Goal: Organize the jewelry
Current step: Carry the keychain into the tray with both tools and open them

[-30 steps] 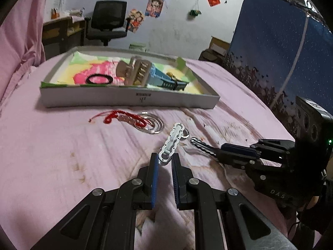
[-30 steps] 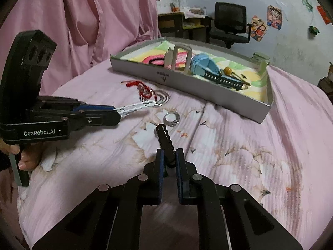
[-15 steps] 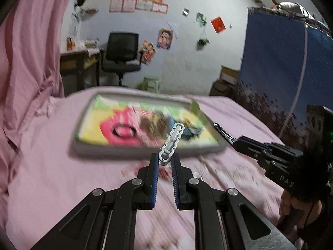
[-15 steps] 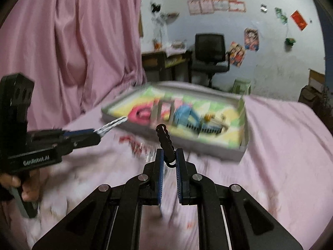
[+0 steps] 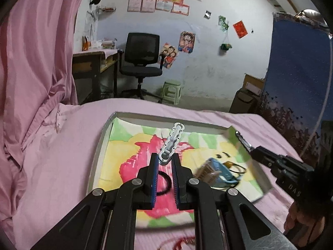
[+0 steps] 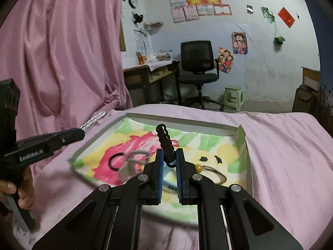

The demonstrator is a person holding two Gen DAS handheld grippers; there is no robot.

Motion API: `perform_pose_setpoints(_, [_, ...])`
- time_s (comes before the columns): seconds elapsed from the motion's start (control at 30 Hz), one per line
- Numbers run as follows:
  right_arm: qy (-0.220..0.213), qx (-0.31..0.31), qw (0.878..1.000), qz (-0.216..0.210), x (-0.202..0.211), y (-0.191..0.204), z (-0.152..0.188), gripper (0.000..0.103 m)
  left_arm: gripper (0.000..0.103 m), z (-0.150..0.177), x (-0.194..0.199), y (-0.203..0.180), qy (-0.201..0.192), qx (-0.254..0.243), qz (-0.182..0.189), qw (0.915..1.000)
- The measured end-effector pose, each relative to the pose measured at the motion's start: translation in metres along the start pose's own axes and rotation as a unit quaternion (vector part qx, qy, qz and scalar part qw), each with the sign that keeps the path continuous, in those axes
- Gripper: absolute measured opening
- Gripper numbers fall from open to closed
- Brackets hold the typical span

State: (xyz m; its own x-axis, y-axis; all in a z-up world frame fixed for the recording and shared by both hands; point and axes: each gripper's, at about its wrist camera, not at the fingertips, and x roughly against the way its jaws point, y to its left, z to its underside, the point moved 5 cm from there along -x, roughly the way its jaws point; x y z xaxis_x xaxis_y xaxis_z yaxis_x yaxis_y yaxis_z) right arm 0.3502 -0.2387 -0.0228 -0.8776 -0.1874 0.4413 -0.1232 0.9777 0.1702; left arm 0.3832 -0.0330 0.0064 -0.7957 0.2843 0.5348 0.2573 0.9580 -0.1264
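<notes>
My left gripper [image 5: 164,160] is shut on a silver hair clip [image 5: 172,143] and holds it above the grey tray [image 5: 97,152] with the colourful lining. My right gripper [image 6: 169,160] is shut on a black hair clip [image 6: 164,140] and holds it above the same tray [image 6: 248,162]. In the tray lie a black hair tie [image 6: 114,160], a blue and beige claw clip [image 5: 216,171] and a corded amber bead [image 6: 198,167]. The right gripper also shows in the left wrist view [image 5: 242,140]; the left one in the right wrist view [image 6: 83,128].
The tray sits on a pink bedsheet [image 6: 291,145]. A red cord bracelet with rings [image 5: 185,241] lies on the sheet in front of the tray. A pink curtain [image 6: 62,52] hangs at the left. A desk and office chair [image 6: 197,66] stand beyond the bed.
Both grippers have lifted their clips off the sheet and carried them forward; they now hang over the tray's inside. Both stayed shut.
</notes>
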Motion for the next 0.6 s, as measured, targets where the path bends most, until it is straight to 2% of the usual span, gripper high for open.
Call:
perform_pose_setpoints(0.2, [0.029, -0.025, 0.999, 0.02, -0.042, -0.019, 0.003, 0.01, 0.012, 0.005, -0.031, 0.003, 0.019, 0.002, -0.017, 0.9997])
perform_pose_setpoints(0.33, [0.043, -0.02, 0.999, 0.026, -0.055, -0.022, 0.011, 0.01, 0.012, 0.008, -0.043, 0.008, 0.029, 0.008, -0.027, 0.9992])
perform_pose_setpoints(0.6, [0.064, -0.02, 0.997, 0.03, -0.069, -0.025, 0.021, 0.01, 0.012, 0.013, -0.058, 0.011, 0.05, 0.013, -0.021, 0.9984])
